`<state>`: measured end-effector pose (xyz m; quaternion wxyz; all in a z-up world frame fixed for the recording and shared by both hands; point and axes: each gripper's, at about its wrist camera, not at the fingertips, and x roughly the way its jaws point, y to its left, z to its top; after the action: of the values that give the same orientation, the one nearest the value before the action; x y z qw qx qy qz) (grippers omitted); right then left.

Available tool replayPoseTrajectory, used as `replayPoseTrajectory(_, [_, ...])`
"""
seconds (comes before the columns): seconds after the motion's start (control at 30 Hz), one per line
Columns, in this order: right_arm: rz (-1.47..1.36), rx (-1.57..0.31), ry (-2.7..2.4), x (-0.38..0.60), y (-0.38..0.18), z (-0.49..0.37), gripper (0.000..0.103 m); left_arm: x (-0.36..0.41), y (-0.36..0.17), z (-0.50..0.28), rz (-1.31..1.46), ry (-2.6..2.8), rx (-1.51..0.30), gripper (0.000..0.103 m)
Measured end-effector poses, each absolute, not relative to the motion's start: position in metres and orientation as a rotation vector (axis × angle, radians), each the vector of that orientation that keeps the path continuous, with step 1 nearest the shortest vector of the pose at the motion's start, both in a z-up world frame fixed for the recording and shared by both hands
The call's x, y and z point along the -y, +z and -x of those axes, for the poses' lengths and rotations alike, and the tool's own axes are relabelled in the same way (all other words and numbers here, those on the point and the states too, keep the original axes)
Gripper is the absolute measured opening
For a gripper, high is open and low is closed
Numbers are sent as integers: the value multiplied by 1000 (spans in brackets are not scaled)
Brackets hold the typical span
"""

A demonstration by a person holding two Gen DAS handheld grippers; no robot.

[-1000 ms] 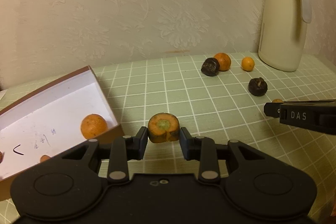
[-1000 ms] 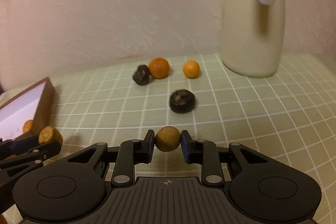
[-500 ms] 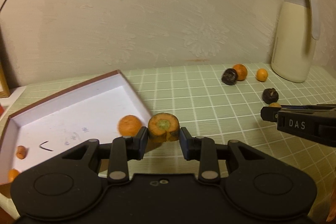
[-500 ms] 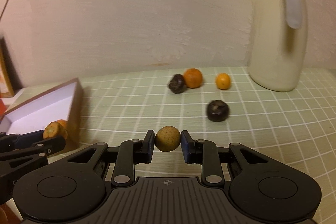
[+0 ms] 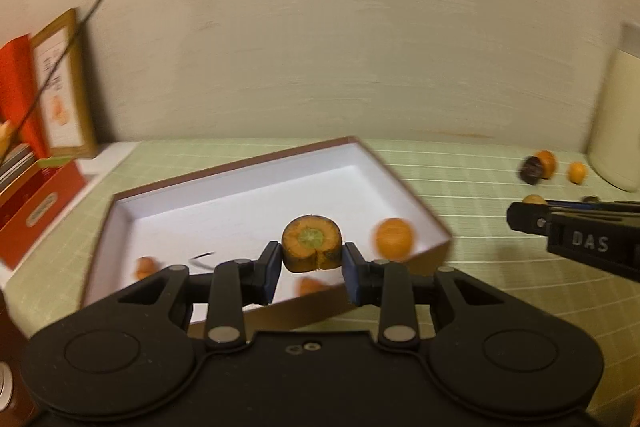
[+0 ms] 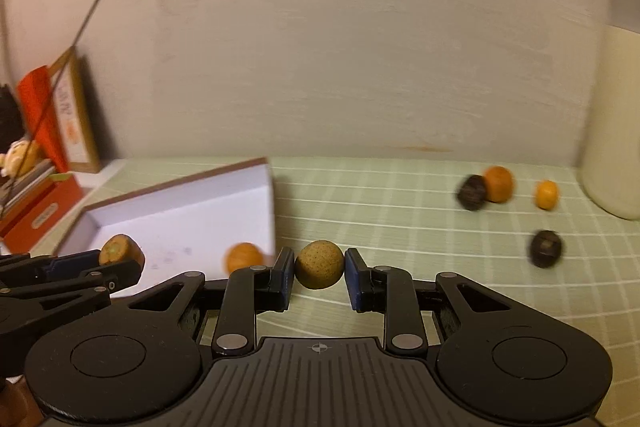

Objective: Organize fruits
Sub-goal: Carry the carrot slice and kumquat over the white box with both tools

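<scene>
Orange and squat, a cut fruit [image 5: 311,243] with a green core sits clamped between the pads of the left gripper [image 5: 311,263], held above the near edge of a white-lined box [image 5: 248,183] (brown outside) on the green checked tablecloth [image 6: 400,219]. Inside the box, by its right wall, lies a small orange [image 5: 394,239]. Beside it, the right gripper [image 6: 319,277] is closed on a speckled tan ball-shaped fruit [image 6: 319,264]. Toward the cloth's far right edge, near a cream jug [image 6: 616,115], lie two dark fruits [image 6: 472,192] and two more oranges [image 6: 498,183].
</scene>
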<state>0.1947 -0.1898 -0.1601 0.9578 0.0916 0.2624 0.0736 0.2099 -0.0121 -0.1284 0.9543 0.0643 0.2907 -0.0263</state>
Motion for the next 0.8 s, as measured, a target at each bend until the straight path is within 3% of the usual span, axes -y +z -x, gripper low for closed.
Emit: replayPoseTrajectory(0.8, [-109, -530, 303, 107, -155, -238, 28, -85, -127, -230, -56, 159, -608, 23])
